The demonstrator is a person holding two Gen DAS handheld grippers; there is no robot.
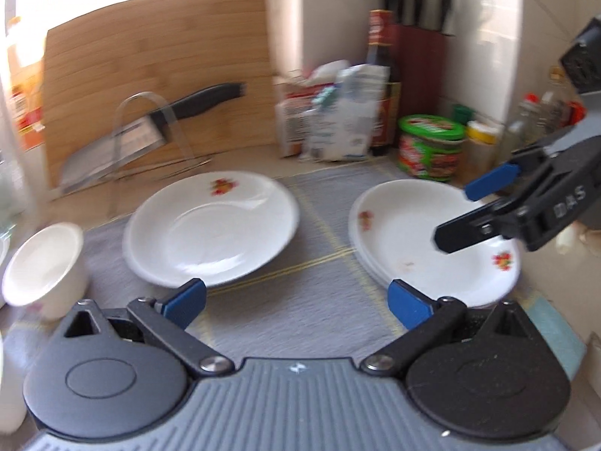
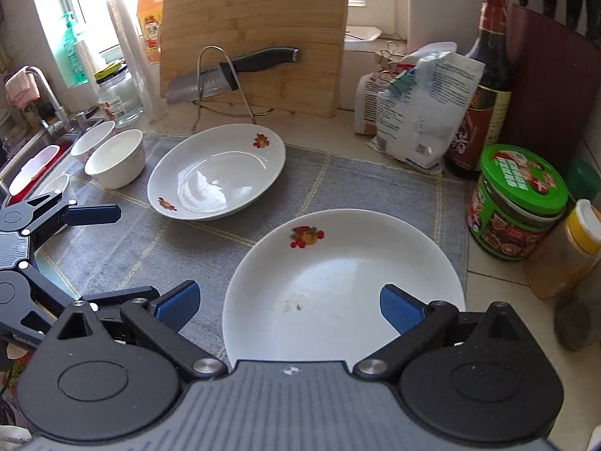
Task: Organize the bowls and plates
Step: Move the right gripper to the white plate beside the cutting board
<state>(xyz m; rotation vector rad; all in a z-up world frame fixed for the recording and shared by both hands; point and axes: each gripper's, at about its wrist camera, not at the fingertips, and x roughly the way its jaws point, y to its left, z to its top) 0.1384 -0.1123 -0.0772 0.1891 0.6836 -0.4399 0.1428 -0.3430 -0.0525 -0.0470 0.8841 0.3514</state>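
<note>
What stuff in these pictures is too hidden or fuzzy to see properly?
- Stack of plates, left wrist view: motion blur and the right claw hide how many there are.
- Bowls, right wrist view: a third one is partly behind the left claw.
- Knife block, left wrist view: blurred; in the right wrist view the top edge cuts it off.
- Bag labels: too small to read.

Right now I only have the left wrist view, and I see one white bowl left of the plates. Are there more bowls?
Observer: Yes. The right wrist view shows two white bowls side by side, a front bowl and a rear bowl.
Operator: What's past them?
Observer: A metal tap stands just beyond them.
Operator: Is the right tool gripping?
Observer: No, the right tool is open over the near plate, its pads touching nothing.
</note>
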